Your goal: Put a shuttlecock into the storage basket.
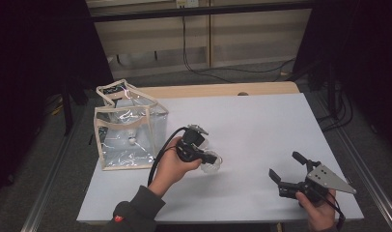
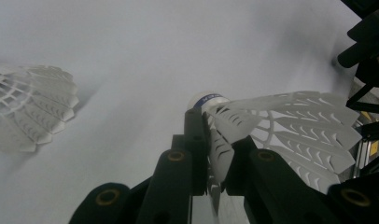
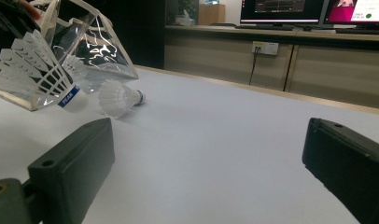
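White, matte table fills the foreground, its near edge cut off below the person's sleeve. Nearest, the right gripper rests with its black jaws spread wide, nothing between them. Left of it, the left gripper pinches the slotted white plastic skirt of a shuttlecock, its far side cut off by the frame's edge. A second shuttlecock lies just beyond. Farther left stands a clear, crinkled plastic bag with beige trim, glare blurring its contents.

White desk carries a clear plastic bag at nine o'clock, and a loose shuttlecock lies just beside it.
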